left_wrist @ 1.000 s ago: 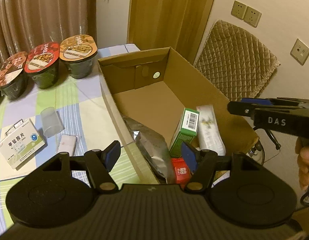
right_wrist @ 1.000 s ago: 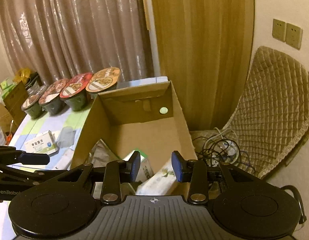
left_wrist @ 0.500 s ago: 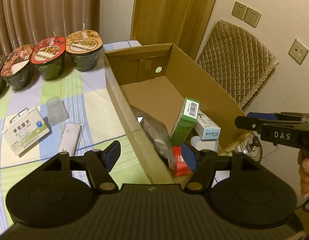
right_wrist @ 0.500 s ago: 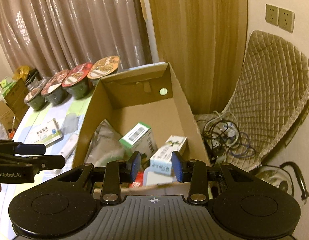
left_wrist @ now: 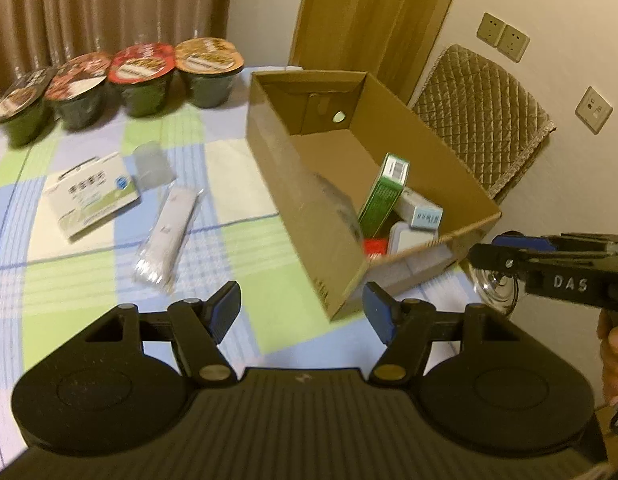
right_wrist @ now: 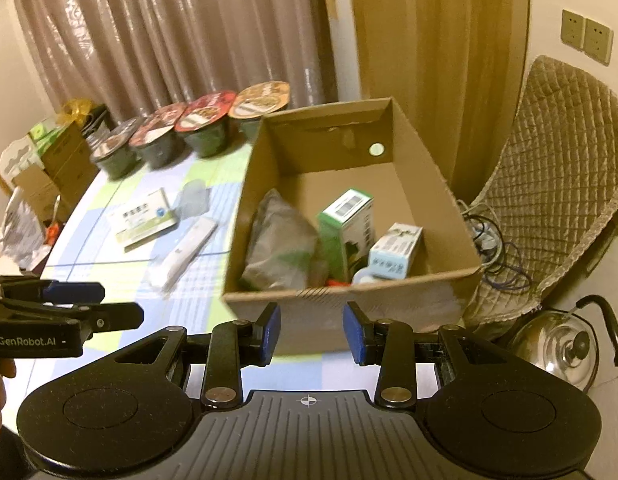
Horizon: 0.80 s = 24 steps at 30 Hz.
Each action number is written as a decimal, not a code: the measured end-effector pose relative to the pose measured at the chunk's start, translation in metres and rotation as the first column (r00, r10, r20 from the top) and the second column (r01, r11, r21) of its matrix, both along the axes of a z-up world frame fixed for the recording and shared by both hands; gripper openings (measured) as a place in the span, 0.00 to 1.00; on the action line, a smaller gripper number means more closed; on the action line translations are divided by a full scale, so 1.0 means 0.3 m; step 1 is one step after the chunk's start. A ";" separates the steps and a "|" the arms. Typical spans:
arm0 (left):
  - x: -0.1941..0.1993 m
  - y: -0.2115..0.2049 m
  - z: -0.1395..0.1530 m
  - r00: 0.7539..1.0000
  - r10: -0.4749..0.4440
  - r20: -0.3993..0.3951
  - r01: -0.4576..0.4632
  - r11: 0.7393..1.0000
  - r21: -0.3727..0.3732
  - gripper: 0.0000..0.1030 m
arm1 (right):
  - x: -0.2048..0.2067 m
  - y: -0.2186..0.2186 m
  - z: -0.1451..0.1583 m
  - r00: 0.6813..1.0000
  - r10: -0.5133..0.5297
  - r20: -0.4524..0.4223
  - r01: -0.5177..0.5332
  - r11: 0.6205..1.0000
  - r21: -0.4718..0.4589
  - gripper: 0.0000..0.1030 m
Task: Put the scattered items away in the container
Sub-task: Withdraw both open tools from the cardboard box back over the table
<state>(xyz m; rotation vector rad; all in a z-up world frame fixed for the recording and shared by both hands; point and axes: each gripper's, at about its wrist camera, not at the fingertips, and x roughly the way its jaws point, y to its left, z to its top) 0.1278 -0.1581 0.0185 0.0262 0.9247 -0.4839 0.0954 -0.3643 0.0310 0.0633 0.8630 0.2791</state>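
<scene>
A checked tablecloth (left_wrist: 237, 184) fills the frame's left, four bowls (left_wrist: 145, 80) lined along its upper left. The box (left_wrist: 309, 220) sits centre-right, holding cartons and a grey bag (right_wrist: 277, 240). A white carton (left_wrist: 93, 196), cup (left_wrist: 153, 160) and sachet (left_wrist: 169, 232) lie left of it. Left gripper (left_wrist: 301, 316) and right gripper (right_wrist: 311, 334) hang spread, empty, at lower centre.

Open cardboard box (left_wrist: 389, 184) partly filled

Left of it lie a white medicine box (left_wrist: 91, 196), a clear cup (left_wrist: 152, 160) and a plastic-wrapped packet (left_wrist: 167, 236).
</scene>
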 end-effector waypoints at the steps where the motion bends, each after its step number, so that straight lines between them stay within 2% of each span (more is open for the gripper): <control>1: -0.018 0.023 -0.004 1.000 0.009 -0.004 -0.009 1.000 -0.001 0.61 | -0.015 0.009 0.000 1.000 0.002 -0.003 -0.002 1.000 0.002 0.41; 3: -0.056 0.071 -0.015 0.999 0.031 -0.015 -0.031 1.000 0.000 0.63 | -0.050 0.029 -0.005 1.000 0.011 -0.008 -0.011 1.000 0.005 0.41; 6: -0.111 0.155 -0.032 0.997 0.065 -0.035 -0.066 0.998 -0.002 0.68 | -0.114 0.068 -0.018 1.000 0.029 0.003 -0.029 1.000 0.005 0.93; 11: -0.195 0.288 -0.055 0.991 0.114 -0.064 -0.115 0.993 -0.001 0.77 | -0.197 0.148 -0.054 0.993 0.112 -0.026 -0.112 0.994 -0.004 0.93; 16: -0.246 0.381 -0.062 0.990 0.127 -0.060 -0.125 0.992 0.036 0.92 | -0.247 0.220 -0.077 0.987 0.151 -0.055 -0.152 0.988 0.000 0.93; 20: -0.270 0.420 -0.049 0.994 0.105 -0.019 -0.103 0.990 0.091 0.94 | -0.275 0.279 -0.087 0.979 0.193 -0.067 -0.194 0.981 -0.007 0.93; 24: -0.264 0.450 -0.028 0.997 0.077 0.011 -0.078 0.991 0.113 0.95 | -0.282 0.329 -0.092 0.973 0.218 -0.074 -0.219 0.976 -0.015 0.93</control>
